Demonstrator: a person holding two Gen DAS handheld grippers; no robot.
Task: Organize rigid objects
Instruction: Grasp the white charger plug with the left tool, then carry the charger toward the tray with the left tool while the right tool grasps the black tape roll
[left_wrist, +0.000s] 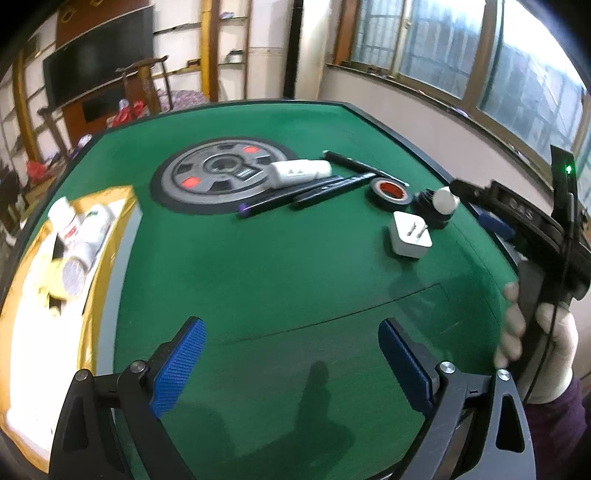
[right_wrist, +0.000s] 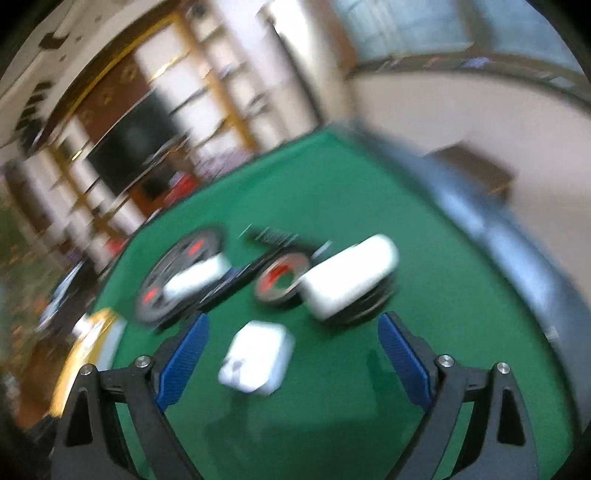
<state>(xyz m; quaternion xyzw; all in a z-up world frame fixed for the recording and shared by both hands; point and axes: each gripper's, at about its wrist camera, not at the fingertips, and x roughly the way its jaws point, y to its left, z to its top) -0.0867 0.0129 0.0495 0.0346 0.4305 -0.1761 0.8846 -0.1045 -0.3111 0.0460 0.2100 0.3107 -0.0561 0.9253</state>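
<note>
Left gripper (left_wrist: 291, 363): jaws spread wide with nothing between them, hanging over bare green felt near the table's near edge.

Right gripper (right_wrist: 293, 363): jaws released and wide apart; in its own blurred view the white charger plug (right_wrist: 258, 356) sits between the blue pads (right_wrist: 183, 363), though neither pad presses on it. In the left wrist view a gloved hand (left_wrist: 535, 350) carries this gripper in from the table's right edge.

Charger plug: a small white cube lying prongs-up on the felt toward the right edge, just in front of the other loose things.

Behind the plug: a black tape roll (left_wrist: 389, 192) with a red core, and beside it a dark base with a white rounded piece (left_wrist: 445, 199) on it; what that piece is I cannot tell.

Middle of the table: several dark pens (left_wrist: 317, 192) lie fanned together, and a white power strip (left_wrist: 299, 171) rests partly on the round grey centre disc (left_wrist: 218, 177).

Left edge: a gold-rimmed tray (left_wrist: 110, 236) already holds white bottles (left_wrist: 79, 232) and a few smaller items.

Step in hand: judged from the layout, the right gripper is lining up on the plug, with the tray as the likely place for it.

Next move calls for: easing lower so the pads bracket the cube's flat sides rather than its prongs, then closing squarely; the plug is smooth and short, so a skewed pinch could squirt it out.
</note>
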